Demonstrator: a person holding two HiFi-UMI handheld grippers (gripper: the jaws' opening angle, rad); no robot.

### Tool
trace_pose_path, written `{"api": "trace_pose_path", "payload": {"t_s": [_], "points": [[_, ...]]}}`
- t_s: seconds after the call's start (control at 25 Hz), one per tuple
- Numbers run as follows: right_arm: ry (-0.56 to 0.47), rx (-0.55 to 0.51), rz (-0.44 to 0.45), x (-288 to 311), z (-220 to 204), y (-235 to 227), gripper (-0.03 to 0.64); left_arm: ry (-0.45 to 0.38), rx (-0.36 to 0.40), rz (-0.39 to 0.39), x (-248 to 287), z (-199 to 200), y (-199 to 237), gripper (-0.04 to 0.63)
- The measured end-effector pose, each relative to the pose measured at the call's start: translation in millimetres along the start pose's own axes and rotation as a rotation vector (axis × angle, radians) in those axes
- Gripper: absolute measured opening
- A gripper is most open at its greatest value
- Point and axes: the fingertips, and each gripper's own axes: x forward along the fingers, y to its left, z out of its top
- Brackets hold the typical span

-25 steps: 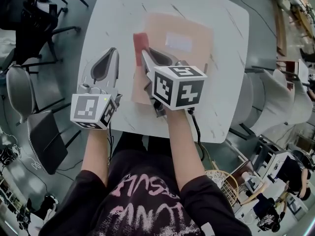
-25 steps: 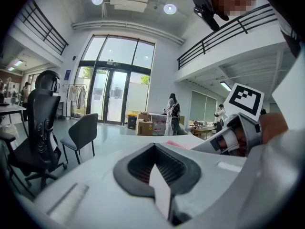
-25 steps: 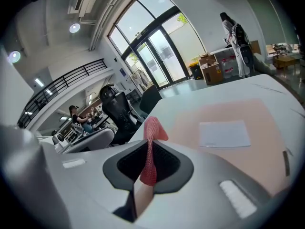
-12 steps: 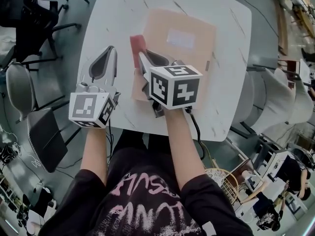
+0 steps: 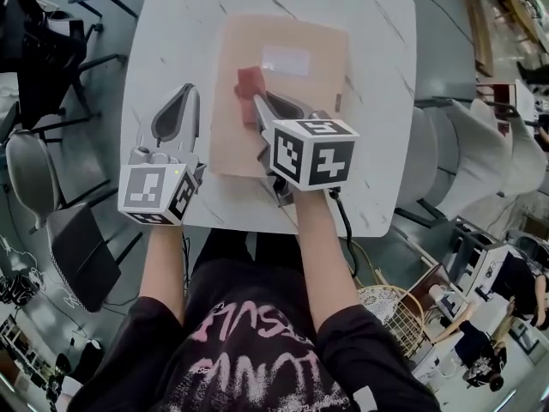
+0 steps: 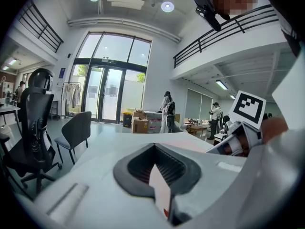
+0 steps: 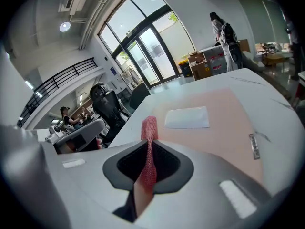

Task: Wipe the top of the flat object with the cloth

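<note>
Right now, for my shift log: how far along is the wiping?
Done: the cloth is clamped in the right hand-held gripper. In hand: it sits on the folder, upper left, near the white label. Left: no telling how much is wiped; the left hand-held gripper sits shut beside the folder.

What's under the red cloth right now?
The peach folder, near its white label; the right tongs hold the cloth there. The patch directly beneath is covered, so contact cannot be confirmed.
</note>
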Motion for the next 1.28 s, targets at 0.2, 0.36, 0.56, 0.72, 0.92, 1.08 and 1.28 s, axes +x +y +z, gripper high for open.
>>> {"api": "trace_pose_path", "payload": {"t_s": [0.2, 0.36, 0.56, 0.72, 0.92, 1.08, 1.28], "points": [[-0.012, 0.023, -0.056, -22.8, -0.6, -30.2, 0.048, 0.002, 0.007, -0.028, 8.3, 0.3, -17.4, 0.002], [-0.026, 0.044, -0.112, -41.4, 1.7, -56.0, 0.048, 0.002, 0.010, -0.046, 12.7, 2.2, -28.0, 0.002], [-0.043, 0.064, -0.170, -60.7, 4.1, -83.7, 0.048, 0.004, 0.010, -0.053, 15.5, 1.2, -33.5, 0.002], [-0.038, 0.064, -0.218, -74.5, 1.5, -105.4, 0.048, 0.002, 0.011, -0.057, 16.4, 0.3, -37.7, 0.002], [-0.043, 0.063, -0.275, -89.7, 2.7, -126.2, 0.049, -0.001, 0.008, -0.055, 16.5, 2.3, -38.1, 0.002], [-0.066, 0.081, -0.316, -106.0, 5.4, -141.9, 0.051, -0.006, 0.000, -0.050, 16.3, 3.0, -35.7, 0.002], [-0.107, 0.096, -0.311, -118.4, 14.1, -138.5, 0.049, -0.015, -0.007, -0.040, 13.2, 5.5, -30.7, 0.002]]}}
